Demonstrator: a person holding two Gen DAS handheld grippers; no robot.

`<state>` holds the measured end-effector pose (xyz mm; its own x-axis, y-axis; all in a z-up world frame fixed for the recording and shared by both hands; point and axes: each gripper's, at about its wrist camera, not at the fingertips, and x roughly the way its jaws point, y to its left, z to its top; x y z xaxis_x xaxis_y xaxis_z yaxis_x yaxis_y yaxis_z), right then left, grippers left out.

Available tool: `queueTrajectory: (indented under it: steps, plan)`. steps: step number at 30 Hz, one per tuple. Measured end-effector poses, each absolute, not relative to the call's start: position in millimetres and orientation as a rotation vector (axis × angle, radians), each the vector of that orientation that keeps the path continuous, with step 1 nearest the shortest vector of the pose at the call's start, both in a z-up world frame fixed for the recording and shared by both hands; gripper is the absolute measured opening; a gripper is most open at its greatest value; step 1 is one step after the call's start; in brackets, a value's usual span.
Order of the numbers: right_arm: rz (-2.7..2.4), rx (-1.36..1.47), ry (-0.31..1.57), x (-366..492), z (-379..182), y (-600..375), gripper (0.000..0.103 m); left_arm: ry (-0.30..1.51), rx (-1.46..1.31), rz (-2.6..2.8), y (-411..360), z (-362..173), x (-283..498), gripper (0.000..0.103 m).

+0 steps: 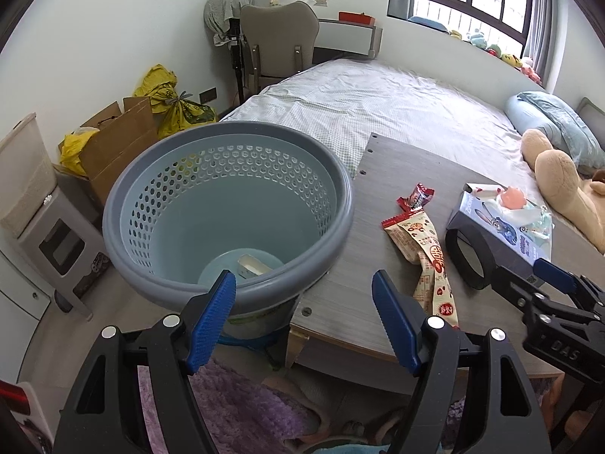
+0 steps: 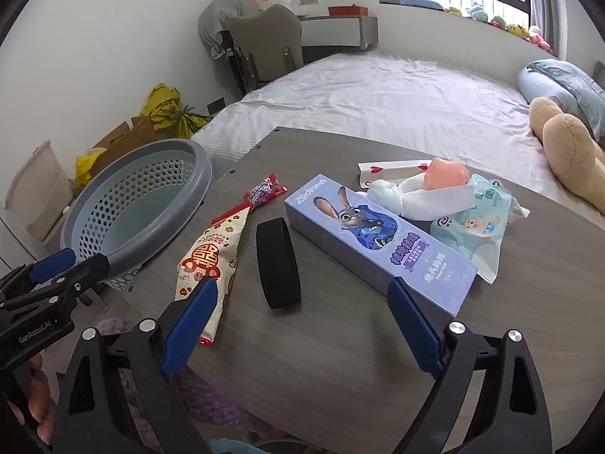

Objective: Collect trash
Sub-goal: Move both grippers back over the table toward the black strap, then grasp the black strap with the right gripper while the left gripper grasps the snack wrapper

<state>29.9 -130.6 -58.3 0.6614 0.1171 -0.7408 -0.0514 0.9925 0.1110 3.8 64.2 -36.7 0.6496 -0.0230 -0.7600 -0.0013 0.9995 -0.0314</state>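
Observation:
A grey perforated waste basket [image 1: 227,204] stands at the left edge of the grey wooden table [image 1: 348,295]; a small white box [image 1: 251,266] lies at its bottom. My left gripper [image 1: 304,302] is open and empty, just in front of the basket's near rim. On the table lie a beige snack wrapper [image 2: 210,261], a red candy wrapper [image 2: 264,191], a black band [image 2: 278,261], a purple Zootopia box [image 2: 378,238], a white sock [image 2: 416,196] and a wipes pack [image 2: 476,227]. My right gripper [image 2: 302,314] is open and empty, above the table in front of the band.
A bed [image 1: 378,106] lies behind the table with a plush bear [image 1: 559,181] and a pillow. A cardboard box [image 1: 113,143], yellow bags [image 1: 170,102] and a chair [image 1: 280,41] stand at the left rear. A purple rug [image 1: 234,408] lies below.

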Motion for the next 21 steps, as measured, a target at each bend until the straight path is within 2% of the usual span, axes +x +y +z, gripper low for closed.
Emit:
queueTrajectory:
  steps: [13,16,17,18,21]
  plan:
    - [0.101,0.05,0.915,53.4,-79.4,-121.4,0.057,0.885,-0.019,-0.028,58.3,-41.0,9.8,0.071]
    - [0.106,0.043,0.927,56.7,-82.5,-119.7,0.038,0.892,-0.017,-0.035,55.7,-42.8,11.4,0.071]
    - [0.111,0.044,0.932,57.4,-83.6,-119.3,0.028,0.895,-0.018,-0.037,54.8,-43.4,11.6,0.071]
    - [0.116,0.048,0.937,58.8,-84.4,-118.8,0.024,0.897,-0.018,-0.04,53.3,-44.0,11.8,0.071]
    - [0.127,0.066,0.937,57.9,-85.4,-120.7,0.021,0.901,-0.016,-0.047,51.5,-44.5,12.0,0.071]
